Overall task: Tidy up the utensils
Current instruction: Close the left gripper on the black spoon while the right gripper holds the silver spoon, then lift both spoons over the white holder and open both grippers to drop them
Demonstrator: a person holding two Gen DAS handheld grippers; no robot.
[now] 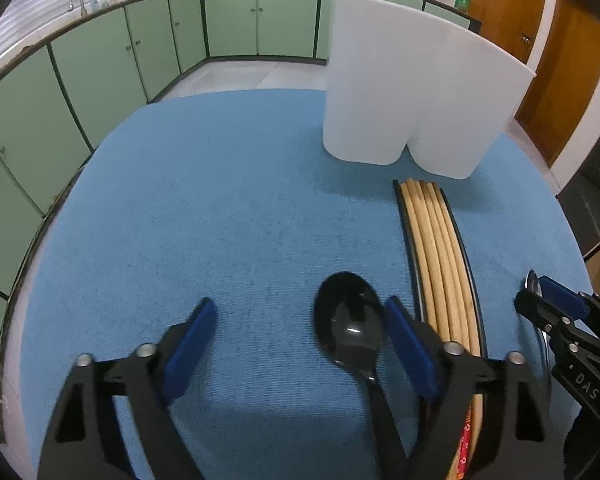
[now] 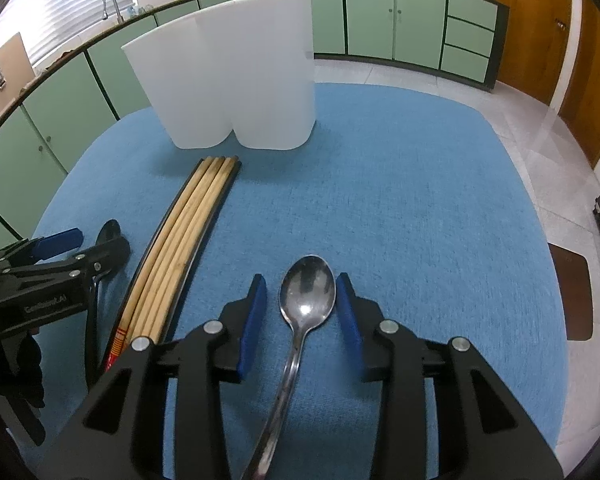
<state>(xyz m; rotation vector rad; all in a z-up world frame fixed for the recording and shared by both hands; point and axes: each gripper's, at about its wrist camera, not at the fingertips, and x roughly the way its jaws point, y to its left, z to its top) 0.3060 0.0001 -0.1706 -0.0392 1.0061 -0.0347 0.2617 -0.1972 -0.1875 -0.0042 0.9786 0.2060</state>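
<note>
A black plastic spoon point(image 1: 350, 318) lies on the blue cloth between the fingers of my left gripper point(image 1: 298, 322), close to the right finger; the jaws are open. It also shows in the right wrist view point(image 2: 110, 234). A steel spoon point(image 2: 308, 294) lies bowl forward between the open fingers of my right gripper point(image 2: 300, 300). A bundle of wooden and black chopsticks point(image 1: 440, 256) lies between the two spoons and shows in the right wrist view point(image 2: 188, 236). A white two-compartment holder point(image 1: 412, 92) stands at the far side, also in the right wrist view point(image 2: 236, 72).
The blue cloth point(image 1: 220, 208) covers a table with rounded edges. Green cabinets point(image 1: 100, 64) run behind it and wooden doors point(image 1: 556, 60) stand at the right. My right gripper shows at the left wrist view's right edge point(image 1: 556, 312).
</note>
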